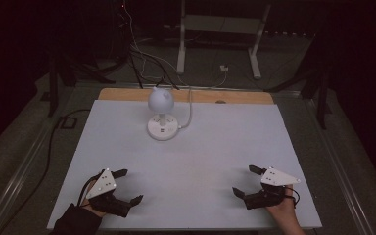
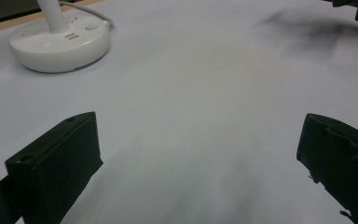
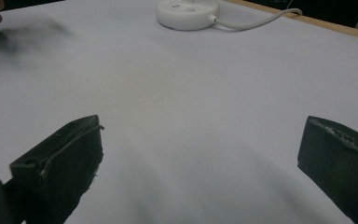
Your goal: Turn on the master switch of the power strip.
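High view: the desk (image 1: 127, 147) carries a white sheet, with a strip of bare wood along its far edge. One object stands on it, a small white lamp (image 1: 161, 115) at about 12 o'clock from the desk centre, near the far edge. Its round head sits on a short stem above a disc base (image 2: 58, 44), and its white cable (image 1: 190, 110) leaves the base at 3 o'clock, then runs off over the far edge.

The left claw (image 1: 127, 186) rests low at 7 o'clock, near the desk's front edge. Its jaws stand wide with nothing between them. The right claw (image 1: 247, 181) rests at 5 o'clock, jaws likewise wide and empty. Both point inward and forward, toward the lamp. This reads as a ready stance: the hands are parked symmetrically, well apart from the lamp, so either may advance.

Left gripper view: the lamp base lies at 11 o'clock, well ahead of the jaws. Small buttons or sockets appear on its top face; the frame is too soft to tell which.

Right gripper view: the base (image 3: 189, 13) lies at 12 o'clock, its cable (image 3: 256, 19) trailing toward 2 o'clock.

Obstructions: none lies on the sheet between either claw and the lamp. The cable is the only item likely to snag an approach from the right. Beyond the desk, a white frame stand (image 1: 220, 36) and loose floor wiring sit in shadow, clear of the work area.
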Action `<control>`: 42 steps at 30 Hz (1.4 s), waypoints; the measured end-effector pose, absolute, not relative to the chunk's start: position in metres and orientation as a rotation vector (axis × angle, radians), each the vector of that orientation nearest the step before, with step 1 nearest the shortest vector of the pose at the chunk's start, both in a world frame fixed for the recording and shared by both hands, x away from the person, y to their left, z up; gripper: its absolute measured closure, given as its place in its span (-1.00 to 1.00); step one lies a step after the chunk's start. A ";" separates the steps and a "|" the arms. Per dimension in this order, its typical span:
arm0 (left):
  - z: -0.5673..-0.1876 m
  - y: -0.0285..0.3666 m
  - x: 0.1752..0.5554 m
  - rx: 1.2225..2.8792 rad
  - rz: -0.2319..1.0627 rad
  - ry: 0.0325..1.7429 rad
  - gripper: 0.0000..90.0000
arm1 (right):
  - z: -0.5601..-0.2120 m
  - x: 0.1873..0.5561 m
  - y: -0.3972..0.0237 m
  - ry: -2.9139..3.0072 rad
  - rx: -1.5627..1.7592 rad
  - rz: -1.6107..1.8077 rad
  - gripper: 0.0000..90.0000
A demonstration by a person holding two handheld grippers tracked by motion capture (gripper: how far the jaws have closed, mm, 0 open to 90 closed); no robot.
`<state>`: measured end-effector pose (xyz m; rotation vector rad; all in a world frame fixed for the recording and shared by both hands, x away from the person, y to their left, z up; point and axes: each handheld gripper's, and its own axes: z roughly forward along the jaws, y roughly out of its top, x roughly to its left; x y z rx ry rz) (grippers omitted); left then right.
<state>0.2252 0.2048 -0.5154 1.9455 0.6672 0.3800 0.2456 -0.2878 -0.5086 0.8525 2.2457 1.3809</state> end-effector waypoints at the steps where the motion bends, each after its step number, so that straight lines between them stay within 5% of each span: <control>1: -0.516 0.205 0.225 1.947 0.376 0.665 -1.00 | -0.509 0.246 -0.288 2.249 0.853 1.382 -1.00; 42: -0.505 0.173 0.228 2.048 0.241 0.517 -1.00 | -0.503 0.238 -0.287 2.185 0.844 1.406 -1.00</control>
